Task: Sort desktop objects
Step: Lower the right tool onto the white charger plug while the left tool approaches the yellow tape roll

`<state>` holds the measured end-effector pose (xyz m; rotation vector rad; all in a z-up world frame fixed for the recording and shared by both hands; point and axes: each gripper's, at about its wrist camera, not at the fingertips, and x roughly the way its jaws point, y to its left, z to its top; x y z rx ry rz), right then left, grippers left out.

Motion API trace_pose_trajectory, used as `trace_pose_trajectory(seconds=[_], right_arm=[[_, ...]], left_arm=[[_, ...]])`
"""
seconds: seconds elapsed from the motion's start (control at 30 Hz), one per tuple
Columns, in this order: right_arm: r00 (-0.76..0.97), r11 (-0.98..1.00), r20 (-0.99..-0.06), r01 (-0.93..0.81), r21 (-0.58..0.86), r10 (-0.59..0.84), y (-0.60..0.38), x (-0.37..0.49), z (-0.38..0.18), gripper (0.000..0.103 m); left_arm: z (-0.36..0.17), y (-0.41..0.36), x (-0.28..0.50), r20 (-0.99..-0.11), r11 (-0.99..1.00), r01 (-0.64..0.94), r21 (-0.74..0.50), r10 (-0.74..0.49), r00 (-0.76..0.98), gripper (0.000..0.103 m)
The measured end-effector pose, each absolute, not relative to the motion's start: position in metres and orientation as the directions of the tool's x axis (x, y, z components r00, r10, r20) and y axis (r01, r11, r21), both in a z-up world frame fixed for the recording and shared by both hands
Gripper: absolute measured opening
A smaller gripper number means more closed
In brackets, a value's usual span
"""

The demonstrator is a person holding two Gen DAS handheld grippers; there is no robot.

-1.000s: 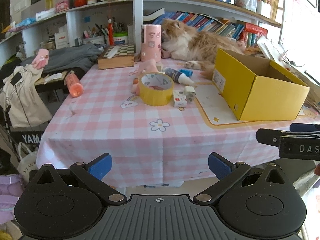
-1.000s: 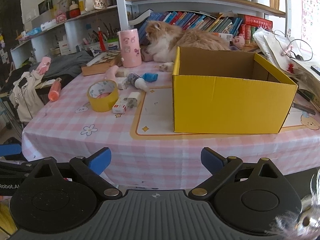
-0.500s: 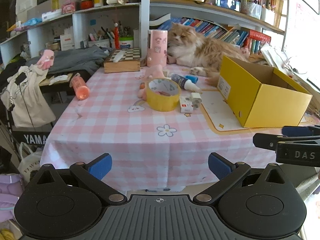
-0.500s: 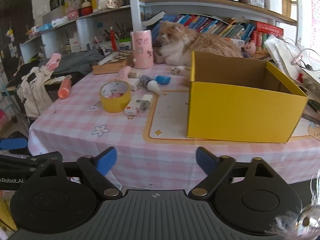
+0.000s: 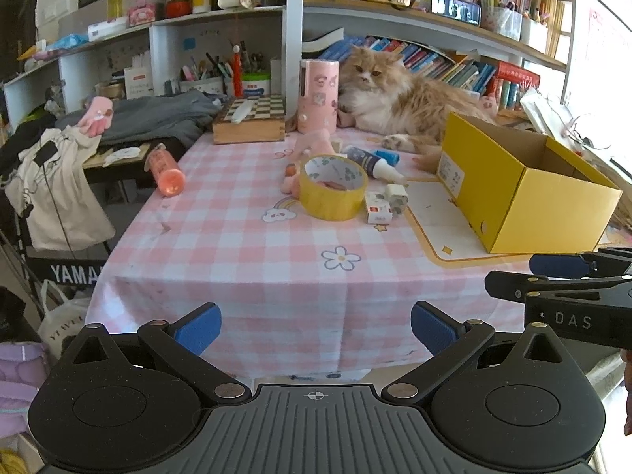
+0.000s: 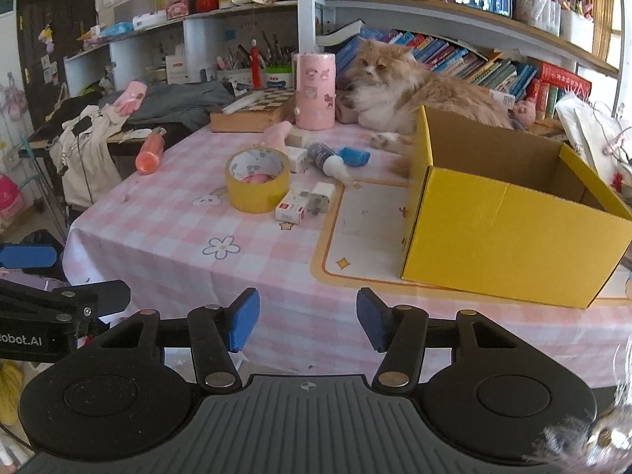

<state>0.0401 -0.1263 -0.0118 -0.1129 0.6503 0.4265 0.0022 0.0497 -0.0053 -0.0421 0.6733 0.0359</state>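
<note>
Right wrist view alone shows yellow box (image 6: 509,237)'s long front wall.

Pink-and-white checked tablecloth (image 5: 245,245) — yellow box (image 6: 509,237), yellow tape roll (image 6: 256,183), ginger-white cat (image 5: 395,98).

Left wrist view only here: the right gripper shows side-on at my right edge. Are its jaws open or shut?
Observer: In its own view the right gripper is open, about half wide; the jaws have just been closing, with nothing between them.
Operator: What is it aimed at?
Observer: At bare checked tablecloth near the table's front edge, between the yellow tape roll and the yellow cardboard box.
</note>
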Motion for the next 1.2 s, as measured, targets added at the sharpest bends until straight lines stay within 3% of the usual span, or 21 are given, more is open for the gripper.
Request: trace_pose_trajectory(seconds=[0.5,1.2], right_arm=[[0.747,0.915,-0.554,-0.396,0.071,0.367,-0.108,0.061,-0.007,0.053],[0.736,0.925,-0.591,-0.377,0.049,0.331,-0.069,0.144,-0.015,0.053]], left_arm=[[0.004,0.057,0.029,-0.584,1.0,-0.027,0.012,0.029,0.811,0.103],[-0.011,0.077,0.107,-0.622,0.998,0.056,0.031,-0.025,0.783,0.103]])
